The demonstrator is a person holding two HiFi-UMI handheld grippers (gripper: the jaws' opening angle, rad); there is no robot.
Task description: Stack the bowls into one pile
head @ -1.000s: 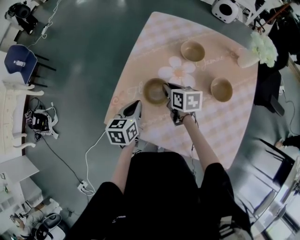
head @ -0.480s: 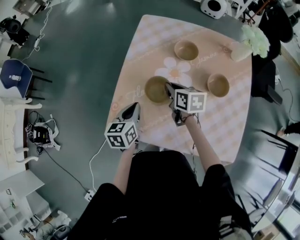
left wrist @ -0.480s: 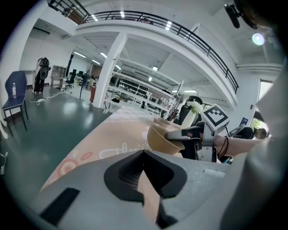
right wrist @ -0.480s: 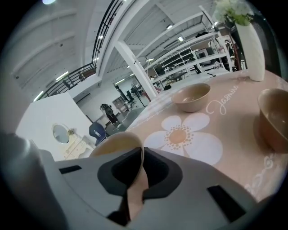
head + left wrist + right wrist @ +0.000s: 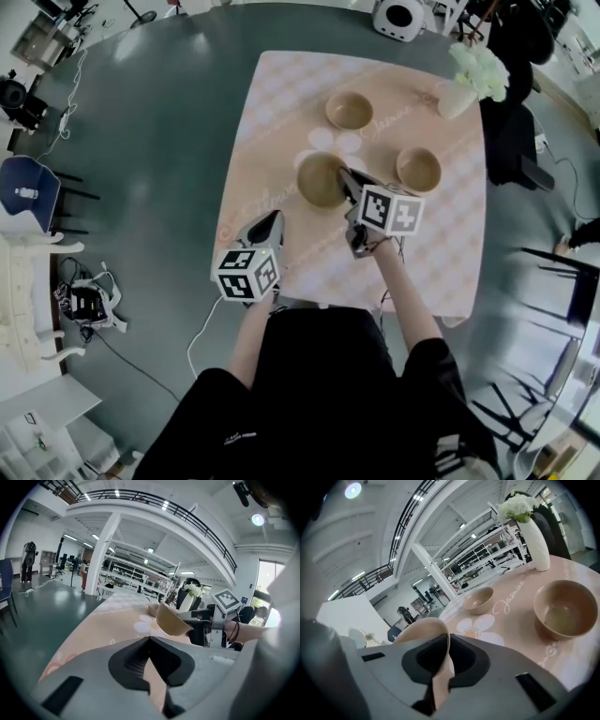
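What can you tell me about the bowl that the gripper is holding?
The held bowl is plain tan, smooth like glazed ceramic or plastic, round and empty. The right gripper pinches its rim, one jaw inside, one outside. It hangs tilted, seemingly just off the pink table.

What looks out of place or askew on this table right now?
Only the held bowl: pinched by its rim in the right tongs, it hangs tilted. The far bowl, nearer bowl and vase stand upright; nothing spilled.

Pink checked table (image 5: pixel 281 122): far bowl (image 5: pixel 349 110), right bowl (image 5: pixel 418 169), flower vase (image 5: pixel 457 97) at corner.
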